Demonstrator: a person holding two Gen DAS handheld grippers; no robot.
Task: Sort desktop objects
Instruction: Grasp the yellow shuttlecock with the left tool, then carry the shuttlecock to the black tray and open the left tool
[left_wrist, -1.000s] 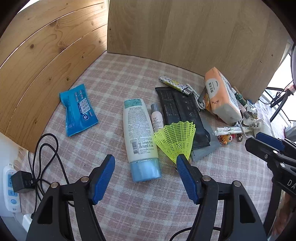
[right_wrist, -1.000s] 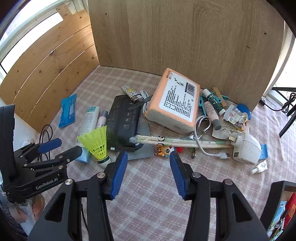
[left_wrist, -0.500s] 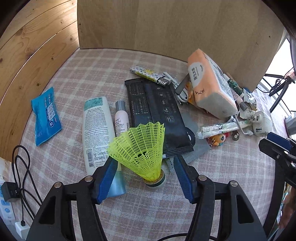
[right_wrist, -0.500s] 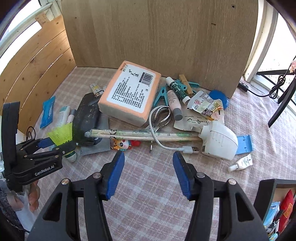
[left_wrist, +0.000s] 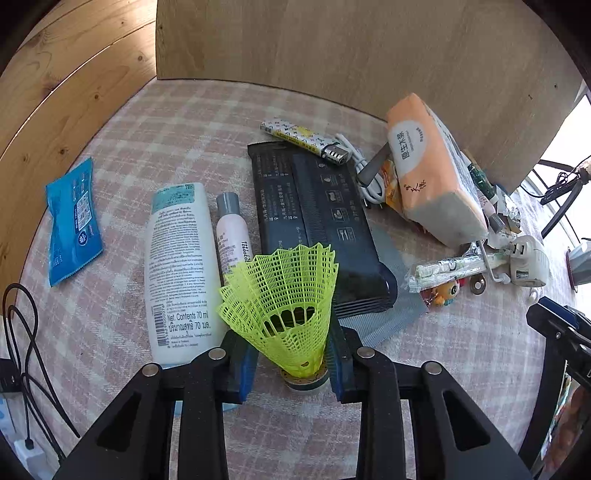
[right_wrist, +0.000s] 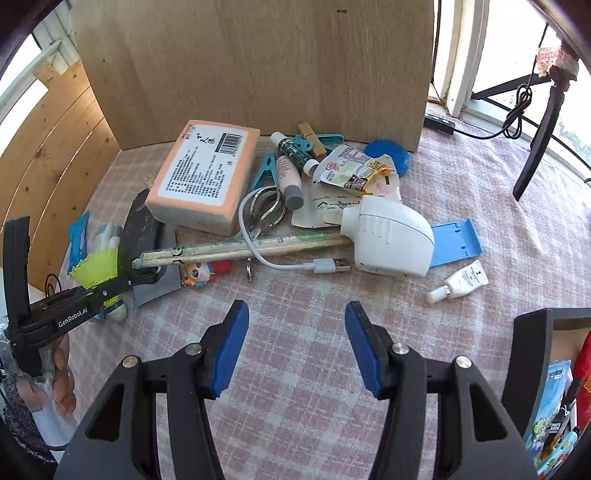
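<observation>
My left gripper (left_wrist: 291, 354) is shut on the yellow shuttlecock (left_wrist: 286, 302), gripping its lower skirt just above the cork base, which rests on the checked cloth. The same shuttlecock (right_wrist: 96, 266) and the left gripper (right_wrist: 107, 295) show at the left of the right wrist view. My right gripper (right_wrist: 295, 347) is open and empty above bare cloth, in front of the pile: orange tissue pack (right_wrist: 203, 181), wrapped chopsticks (right_wrist: 236, 249), white charger (right_wrist: 388, 236) with USB cable (right_wrist: 325, 265).
A white lotion bottle (left_wrist: 179, 269), small pink bottle (left_wrist: 232, 236), black packet (left_wrist: 317, 225), lighter (left_wrist: 306, 142) and blue wipes pack (left_wrist: 72, 221) lie around the left gripper. A blue stand (right_wrist: 456, 242), small tube (right_wrist: 460, 282) and black storage box (right_wrist: 543, 369) are on the right. Wooden panels wall the back and left.
My left gripper moved forward over the shuttlecock and closed on it. My right gripper swung right, staying open, so the charger and blue stand came into fuller view.
</observation>
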